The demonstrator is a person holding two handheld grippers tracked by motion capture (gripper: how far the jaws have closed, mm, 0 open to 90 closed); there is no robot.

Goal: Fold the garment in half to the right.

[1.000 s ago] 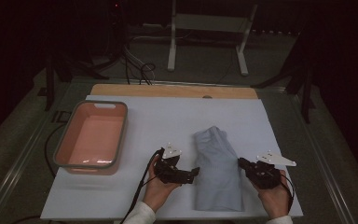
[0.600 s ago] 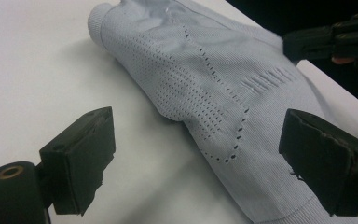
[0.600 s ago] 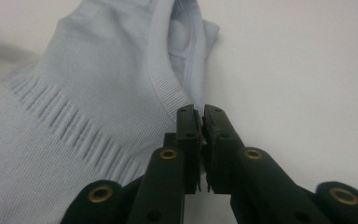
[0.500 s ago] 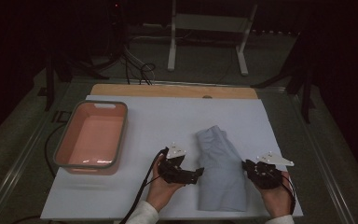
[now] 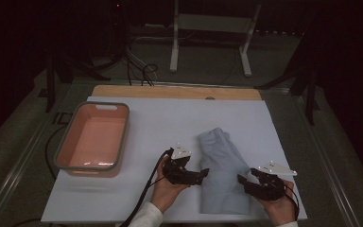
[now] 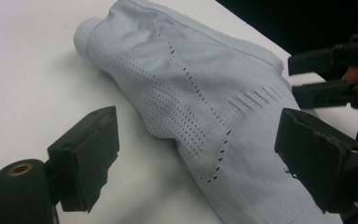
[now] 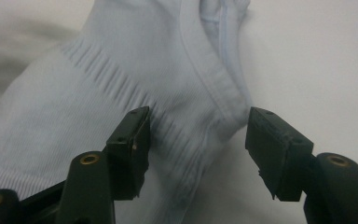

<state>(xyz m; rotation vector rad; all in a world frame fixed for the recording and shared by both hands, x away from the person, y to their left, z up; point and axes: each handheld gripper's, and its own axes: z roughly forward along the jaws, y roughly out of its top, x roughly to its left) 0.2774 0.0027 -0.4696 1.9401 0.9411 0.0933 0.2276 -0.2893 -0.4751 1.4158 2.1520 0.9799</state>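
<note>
A pale grey knit garment (image 5: 222,165) lies flat on the white table top (image 5: 170,123), near the front right. My left gripper (image 5: 203,174) is at its left edge, open. Its jaws have just been closing a little and straddle the perforated fabric (image 6: 191,79) without pressing it. My right gripper (image 5: 242,182) is at the garment's right edge, and its jaws have just been opening. In the right gripper view the ribbed hem (image 7: 121,70) lies loose between the parted jaws of that gripper (image 7: 198,140). The left gripper (image 6: 200,154) has the right gripper (image 6: 326,77) across the cloth from it.
A pink tub with a grey rim (image 5: 123,137) stands on the left of the table. A wooden strip (image 5: 175,91) runs along the far edge. Beyond it are cables (image 5: 142,71) and a white stand (image 5: 208,38) on the floor.
The garment's near right edge has shifted slightly beside the right gripper. Both hands have hardly moved.
</note>
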